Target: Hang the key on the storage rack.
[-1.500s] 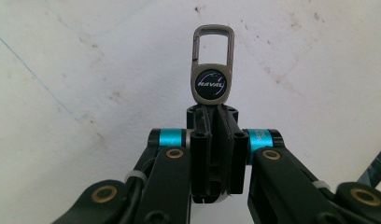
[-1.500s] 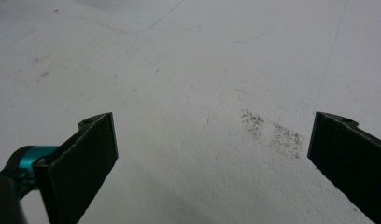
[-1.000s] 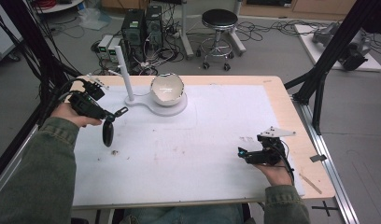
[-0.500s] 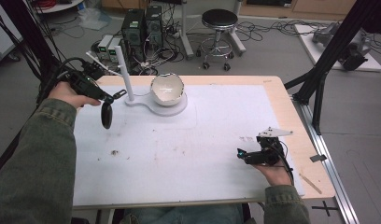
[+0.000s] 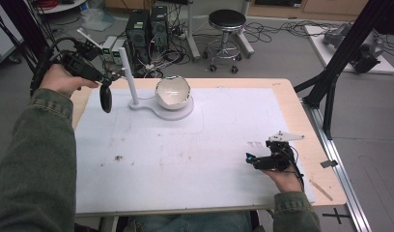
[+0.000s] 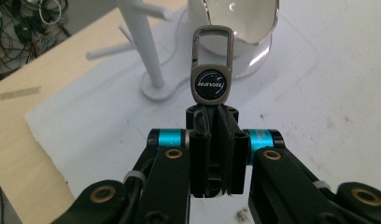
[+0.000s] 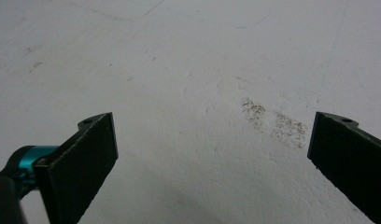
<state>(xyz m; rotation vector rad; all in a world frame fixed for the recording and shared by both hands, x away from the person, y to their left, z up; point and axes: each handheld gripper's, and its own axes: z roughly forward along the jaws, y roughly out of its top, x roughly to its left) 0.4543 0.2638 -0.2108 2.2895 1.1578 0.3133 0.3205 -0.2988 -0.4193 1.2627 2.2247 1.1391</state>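
Note:
My left gripper (image 5: pixel 108 77) is raised over the table's far left corner, shut on a key fob (image 6: pixel 212 84) with a round "HAVAL" badge and a metal clip (image 6: pixel 213 42). A dark part of the fob (image 5: pixel 105 98) hangs below the jaws. Just past the clip stands a white peg stand (image 5: pixel 132 79), and a white bowl (image 5: pixel 173 92) sits on its base. In the left gripper view the peg stand (image 6: pixel 144 51) is left of the clip and the bowl (image 6: pixel 244 23) is behind it. My right gripper (image 5: pixel 249 159) rests open at the near right on the white mat (image 7: pixel 179 70), holding nothing.
The white mat (image 5: pixel 185 154) covers most of the wooden table (image 5: pixel 291 104). Small dirt specks (image 5: pixel 119 157) lie on the mat. A black tripod leg (image 5: pixel 330 96) stands at the right edge. Computers (image 5: pixel 147 29), cables and a stool (image 5: pixel 226 21) are on the floor beyond.
My left gripper has lifted and moved toward the far left corner with the key fob, ending beside the peg stand. The right gripper has stayed put.

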